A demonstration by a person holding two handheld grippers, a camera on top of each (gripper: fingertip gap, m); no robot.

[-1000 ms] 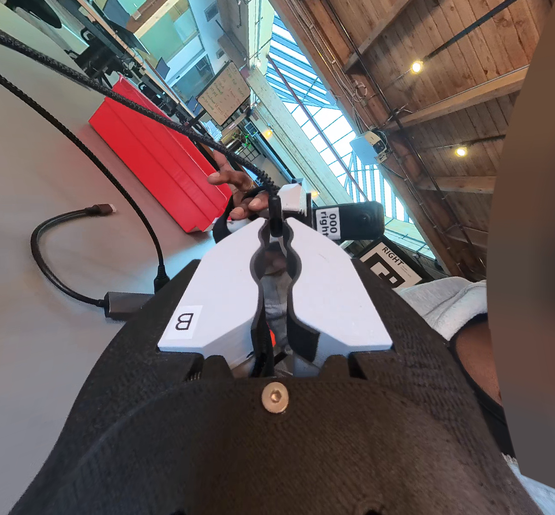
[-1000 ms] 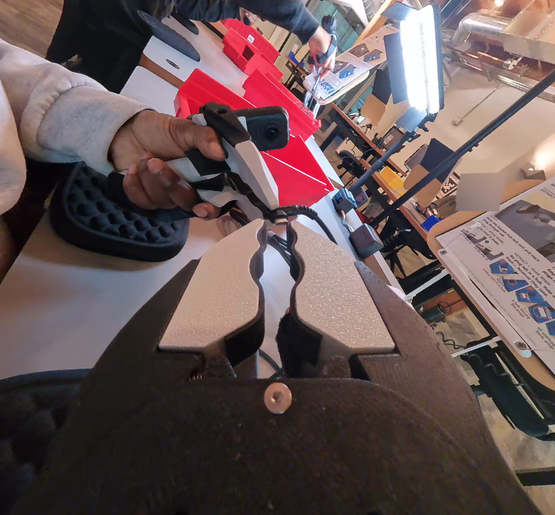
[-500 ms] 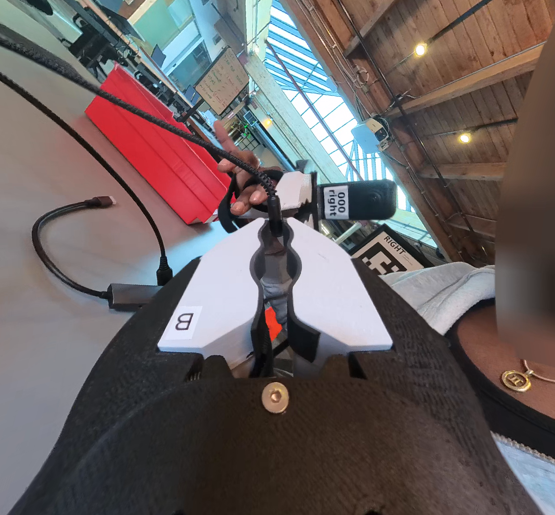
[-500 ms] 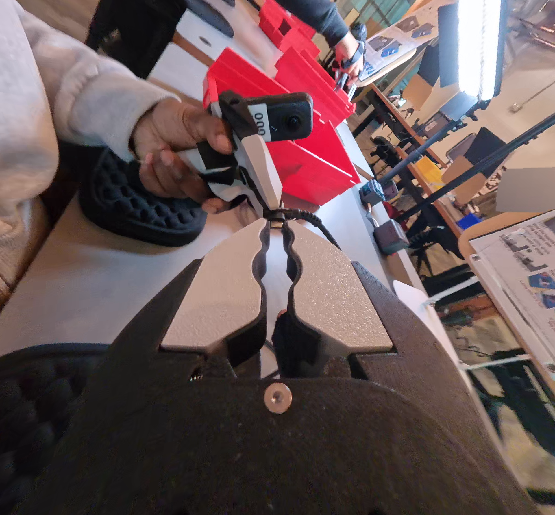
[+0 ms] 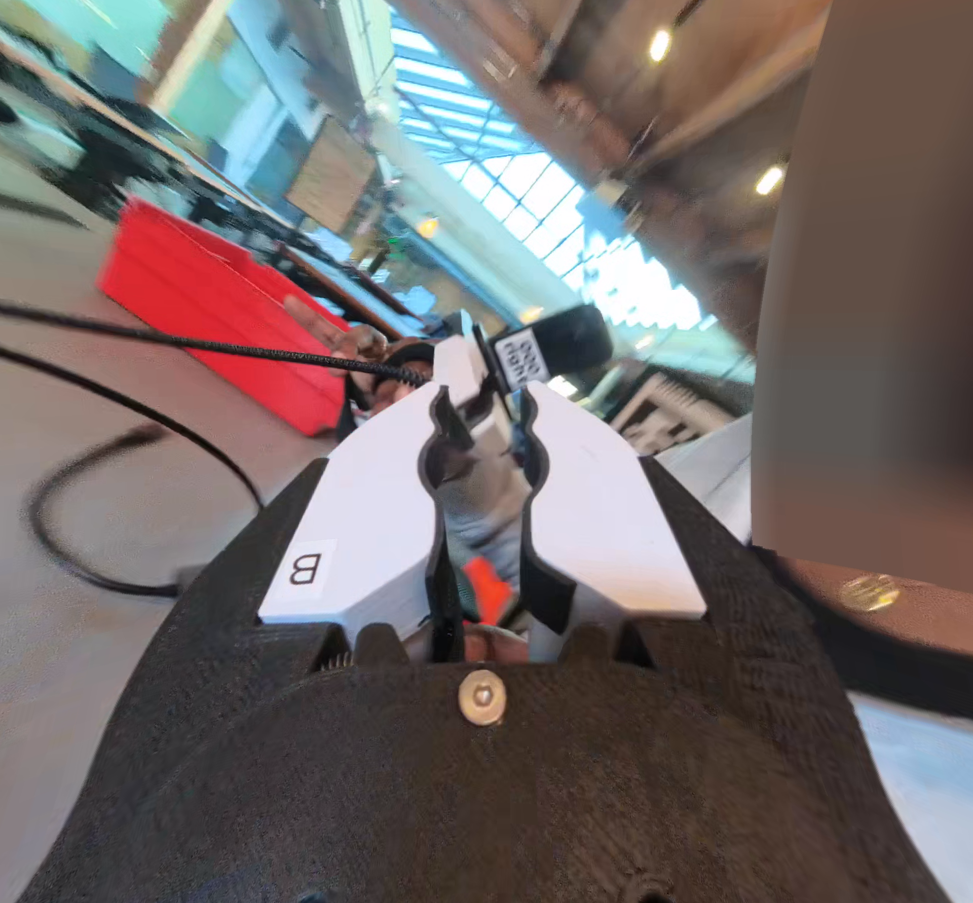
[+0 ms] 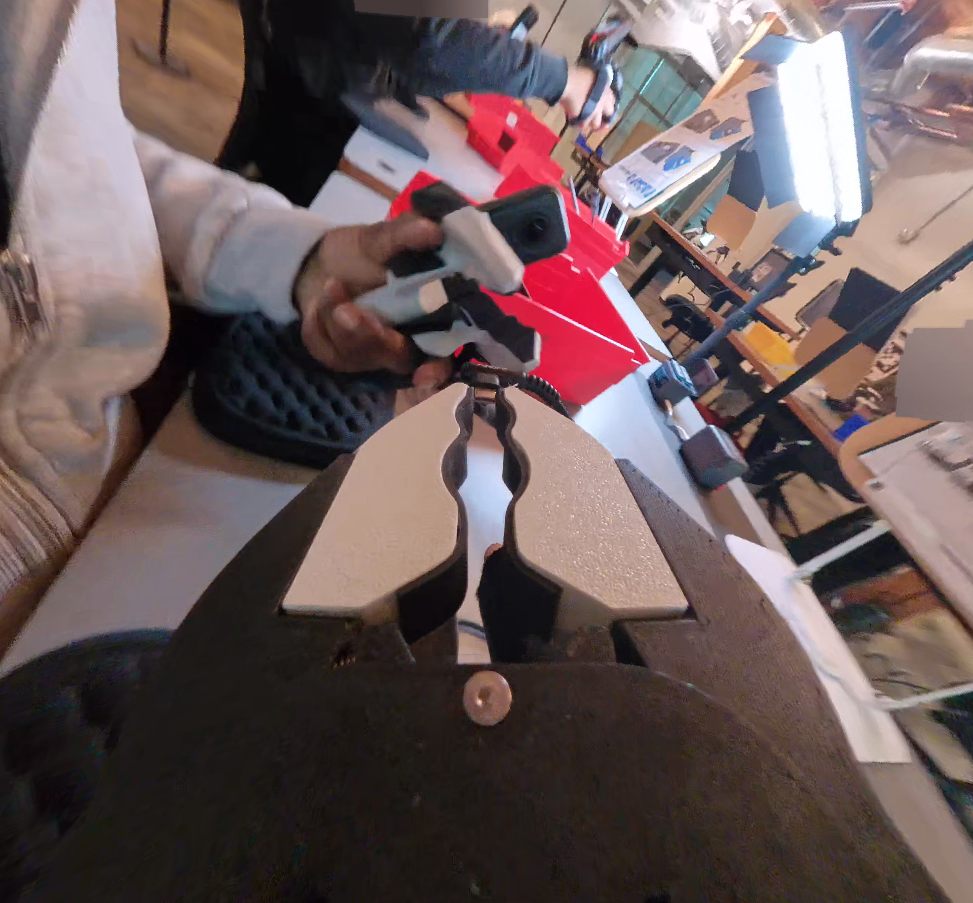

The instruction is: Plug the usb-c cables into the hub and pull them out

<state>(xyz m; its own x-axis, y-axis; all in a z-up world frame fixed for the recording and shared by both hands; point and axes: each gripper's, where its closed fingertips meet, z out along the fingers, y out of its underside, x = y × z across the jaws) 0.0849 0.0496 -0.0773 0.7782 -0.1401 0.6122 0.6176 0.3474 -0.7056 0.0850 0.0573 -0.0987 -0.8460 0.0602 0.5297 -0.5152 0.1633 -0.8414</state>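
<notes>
The braided cable [image 5: 221,346] looks light and limp, best taken at its stiff plug [image 6: 485,387], where the right gripper [image 6: 484,398] fingers are clamped; left gripper [image 5: 484,398] fingers stand apart.

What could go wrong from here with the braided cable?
1. The right gripper pinches the cable plug only at the very tips of its fingers, so the plug may slip out.
2. The left gripper is open, so nothing backs up that hold.
3. The braided cable runs stretched above the table; a tug could strain its far end, which is out of view.
</notes>
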